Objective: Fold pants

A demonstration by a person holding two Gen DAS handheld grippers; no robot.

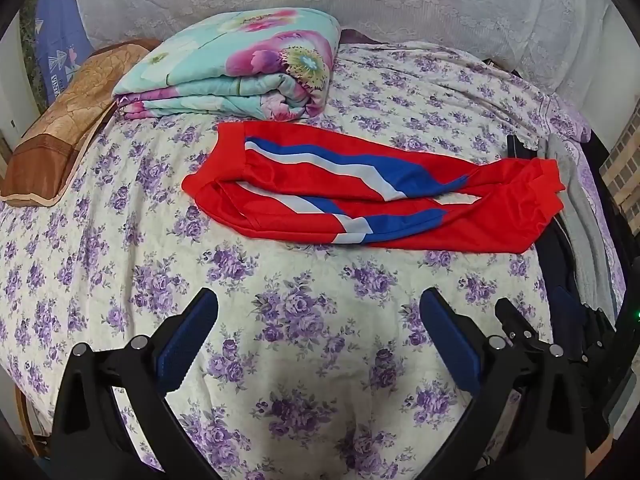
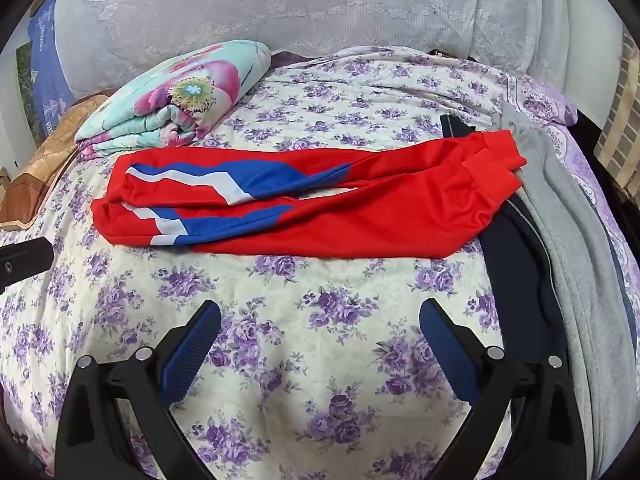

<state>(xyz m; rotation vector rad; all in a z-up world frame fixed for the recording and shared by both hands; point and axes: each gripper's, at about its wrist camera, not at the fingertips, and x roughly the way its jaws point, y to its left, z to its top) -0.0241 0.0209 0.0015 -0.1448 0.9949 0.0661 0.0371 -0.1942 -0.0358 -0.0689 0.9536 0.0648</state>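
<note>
On floral bedspread (image 1: 168, 280), red pants (image 1: 360, 192) laid lengthwise, one leg over other, near folded quilt (image 1: 240, 68). Left gripper (image 1: 320, 320) and right gripper (image 2: 320, 328) held above spread, jaws wide, nothing gripped.

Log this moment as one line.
left gripper: open, empty | right gripper: open, empty | red pants: flat on bed, legs together, untouched | floral quilt: behind

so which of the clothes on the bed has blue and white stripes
The red pants in the middle; the grey garment and dark one at the bed's right edge are plain.
</note>
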